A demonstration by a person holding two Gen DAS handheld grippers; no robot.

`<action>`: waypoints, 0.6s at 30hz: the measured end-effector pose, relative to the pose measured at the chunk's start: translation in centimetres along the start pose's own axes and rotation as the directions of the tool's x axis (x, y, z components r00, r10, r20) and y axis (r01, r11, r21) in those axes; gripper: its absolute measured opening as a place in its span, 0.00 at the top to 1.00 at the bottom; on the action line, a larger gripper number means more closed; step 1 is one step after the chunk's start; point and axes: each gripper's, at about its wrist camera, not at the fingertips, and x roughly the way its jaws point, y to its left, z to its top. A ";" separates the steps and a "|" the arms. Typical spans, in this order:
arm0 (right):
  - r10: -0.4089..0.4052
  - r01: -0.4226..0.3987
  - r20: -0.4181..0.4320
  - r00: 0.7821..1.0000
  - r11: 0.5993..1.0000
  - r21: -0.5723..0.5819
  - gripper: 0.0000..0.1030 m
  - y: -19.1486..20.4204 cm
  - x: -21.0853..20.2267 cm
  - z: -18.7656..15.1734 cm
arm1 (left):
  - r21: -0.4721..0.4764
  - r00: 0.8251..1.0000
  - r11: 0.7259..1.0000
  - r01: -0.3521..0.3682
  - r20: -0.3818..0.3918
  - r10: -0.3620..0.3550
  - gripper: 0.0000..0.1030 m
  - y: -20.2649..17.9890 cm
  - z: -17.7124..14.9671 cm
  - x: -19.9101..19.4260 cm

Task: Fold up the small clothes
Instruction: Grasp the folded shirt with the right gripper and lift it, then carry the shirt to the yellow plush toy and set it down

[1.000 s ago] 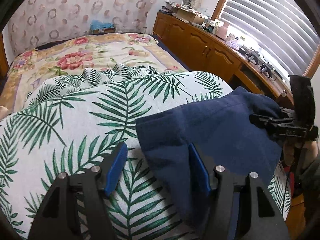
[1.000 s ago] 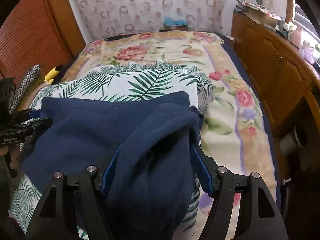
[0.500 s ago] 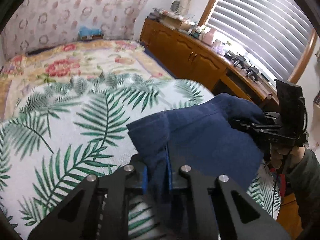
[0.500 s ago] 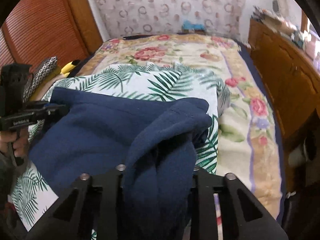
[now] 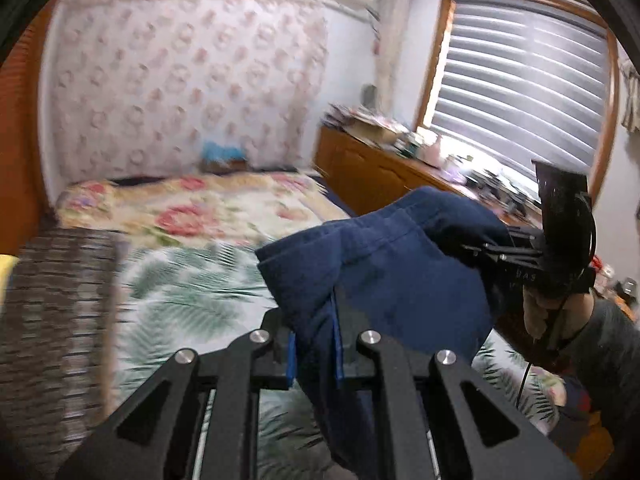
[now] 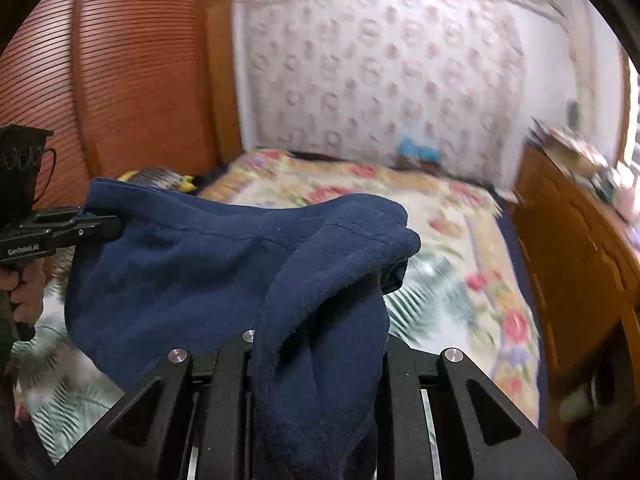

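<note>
A navy blue garment (image 5: 400, 272) hangs stretched in the air between my two grippers, above the palm-leaf sheet (image 5: 192, 280) on the bed. My left gripper (image 5: 314, 344) is shut on one bunched end, with cloth pinched between its blue pads. In the same view my right gripper (image 5: 480, 248) grips the far end at the right. In the right wrist view the garment (image 6: 180, 264) drapes over my right gripper (image 6: 316, 344) and hides its pads, while my left gripper (image 6: 108, 226) holds the corner at the left.
The bed carries a floral cover (image 5: 208, 208) toward the patterned headboard wall. A wooden cabinet (image 5: 372, 172) with clutter on top runs along the right under the window blinds. A dark patterned cushion (image 5: 52, 300) lies at the bed's left. A hand (image 5: 536, 312) holds the right gripper.
Both grippers closed on the navy garment and lifted it off the sheet. Both views have risen and tilted up toward the headboard wall.
</note>
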 end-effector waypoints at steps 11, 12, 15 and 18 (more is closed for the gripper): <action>0.235 -0.222 0.001 0.972 0.917 -0.332 0.84 17.9 10.3 13.7 | -0.195 0.925 0.917 -0.348 0.088 0.370 0.91 14.0 -4.0 -12.3; 0.246 -0.233 -0.007 0.969 0.907 -0.351 0.84 19.2 11.3 14.3 | -0.213 0.917 0.907 -0.364 0.085 0.389 0.91 14.8 -4.6 -12.7; 0.283 -0.272 -0.036 0.958 0.868 -0.414 0.84 23.6 14.6 16.4 | -0.259 0.889 0.870 -0.419 0.078 0.451 0.91 17.1 -6.9 -13.7; 0.304 -0.306 -0.079 0.949 0.832 -0.463 0.84 27.4 18.2 17.4 | -0.310 0.875 0.841 -0.444 0.054 0.482 0.91 18.8 -9.1 -13.5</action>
